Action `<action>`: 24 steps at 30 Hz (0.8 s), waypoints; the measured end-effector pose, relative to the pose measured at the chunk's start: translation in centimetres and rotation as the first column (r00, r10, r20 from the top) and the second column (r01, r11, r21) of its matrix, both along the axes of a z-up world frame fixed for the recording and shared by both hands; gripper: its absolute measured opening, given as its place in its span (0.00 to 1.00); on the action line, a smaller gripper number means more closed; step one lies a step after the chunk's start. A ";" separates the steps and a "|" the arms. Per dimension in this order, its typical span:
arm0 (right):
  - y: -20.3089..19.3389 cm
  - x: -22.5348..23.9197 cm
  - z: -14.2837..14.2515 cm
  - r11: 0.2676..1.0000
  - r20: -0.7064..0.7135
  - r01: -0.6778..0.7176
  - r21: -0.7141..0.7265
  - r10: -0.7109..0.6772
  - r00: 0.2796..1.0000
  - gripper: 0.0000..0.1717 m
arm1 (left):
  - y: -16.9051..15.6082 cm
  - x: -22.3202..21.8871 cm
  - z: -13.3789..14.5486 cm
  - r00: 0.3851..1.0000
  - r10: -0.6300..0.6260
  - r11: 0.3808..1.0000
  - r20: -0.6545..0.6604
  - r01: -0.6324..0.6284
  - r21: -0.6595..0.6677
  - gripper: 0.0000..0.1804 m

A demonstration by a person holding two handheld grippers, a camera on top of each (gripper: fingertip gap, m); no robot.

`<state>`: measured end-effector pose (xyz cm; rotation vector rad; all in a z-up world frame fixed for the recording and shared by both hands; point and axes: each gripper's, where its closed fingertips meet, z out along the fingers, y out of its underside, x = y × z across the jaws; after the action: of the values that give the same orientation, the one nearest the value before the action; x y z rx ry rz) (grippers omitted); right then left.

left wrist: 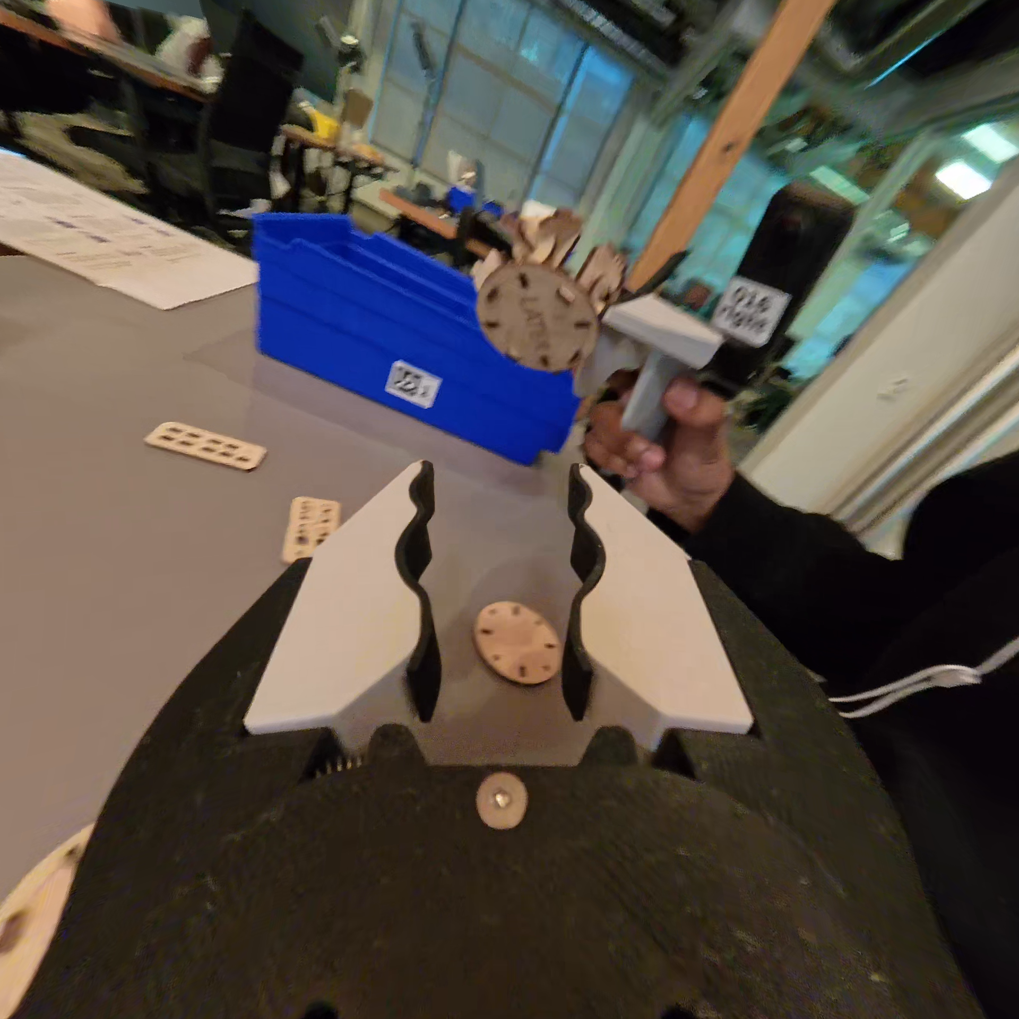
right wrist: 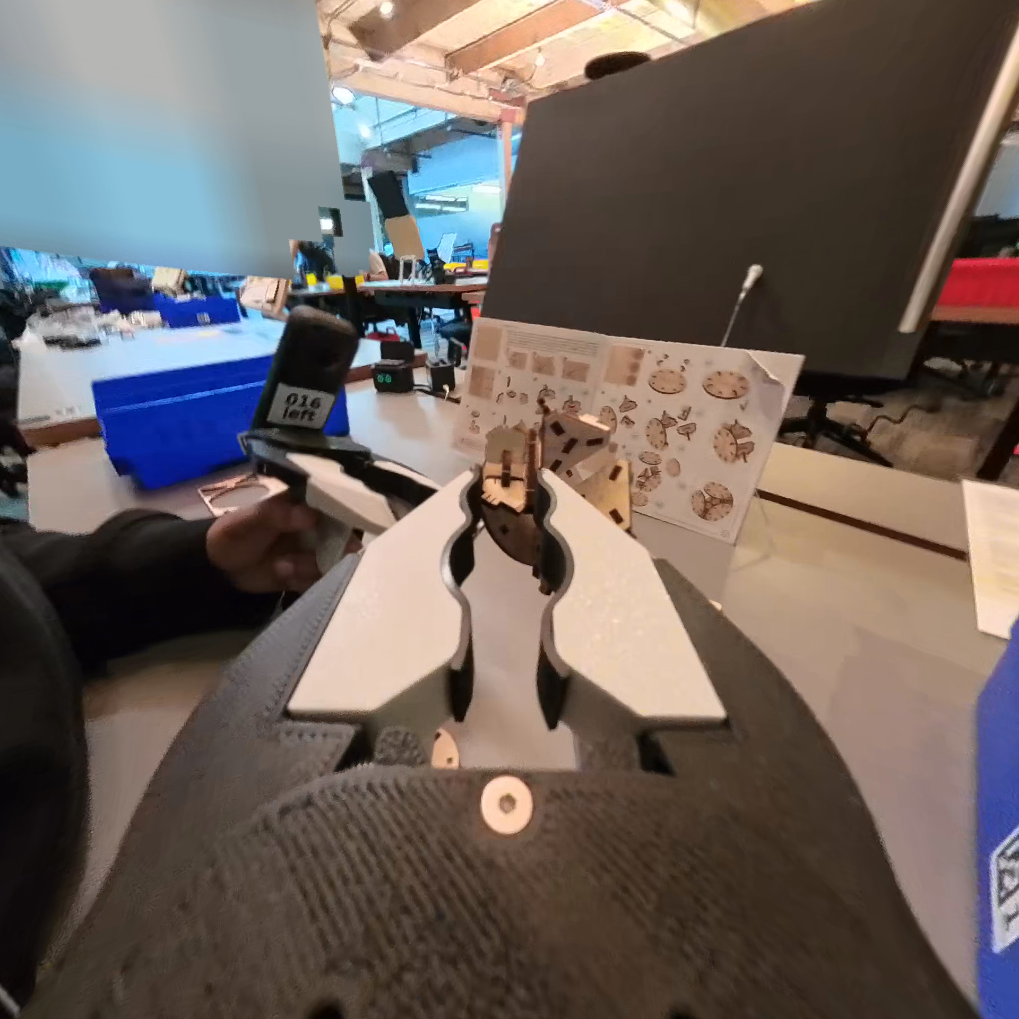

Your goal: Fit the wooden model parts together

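Observation:
My right gripper (right wrist: pixel 507 477) is shut on a wooden assembly (right wrist: pixel 504 496), a slotted disc with several small wooden pieces standing in it, and holds it up in the air. The left wrist view shows the same assembly (left wrist: pixel 537 317) clamped in the right gripper (left wrist: pixel 604 331), in front of the blue bin (left wrist: pixel 386 309). My left gripper (left wrist: pixel 500 474) is open and holds nothing. It hovers over the grey table (left wrist: pixel 138 551). A loose wooden disc (left wrist: pixel 517 642) with slots around its rim lies flat on the table below, between the fingers. The pads do not touch it.
Two slotted wooden strips (left wrist: pixel 205 445) (left wrist: pixel 309 526) lie left of my left gripper, with a printed sheet (left wrist: pixel 99 231) beyond. An instruction sheet (right wrist: pixel 689 408) leans on a black board (right wrist: pixel 744 193). More wooden parts (right wrist: pixel 615 496) stand before it. A blue container (right wrist: pixel 998 827) is at the right. There is about 8 cm between the tips of the two grippers.

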<state>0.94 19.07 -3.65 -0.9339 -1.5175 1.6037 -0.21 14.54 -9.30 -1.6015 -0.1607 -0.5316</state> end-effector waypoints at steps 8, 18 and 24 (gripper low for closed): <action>-5.2 2.0 -2.8 0.923 0.092 -0.114 0.368 0.086 0.992 0.09 | -1.8 0.8 3.6 0.984 -0.143 0.971 0.107 0.119 0.205 0.19; -6.3 3.0 -2.1 0.934 0.141 -0.235 0.268 0.203 0.969 0.09 | -1.8 1.7 2.8 0.975 -0.208 0.968 0.076 0.194 0.162 0.14; -5.8 2.0 -1.5 0.931 0.070 -0.166 0.325 0.151 0.986 0.09 | -1.7 2.6 2.7 0.813 -0.417 0.907 0.407 0.346 0.239 0.17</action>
<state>2.94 13.30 -5.13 -0.6773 -1.8628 1.3828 2.43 12.82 -6.58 -1.3368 -0.1371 -1.2075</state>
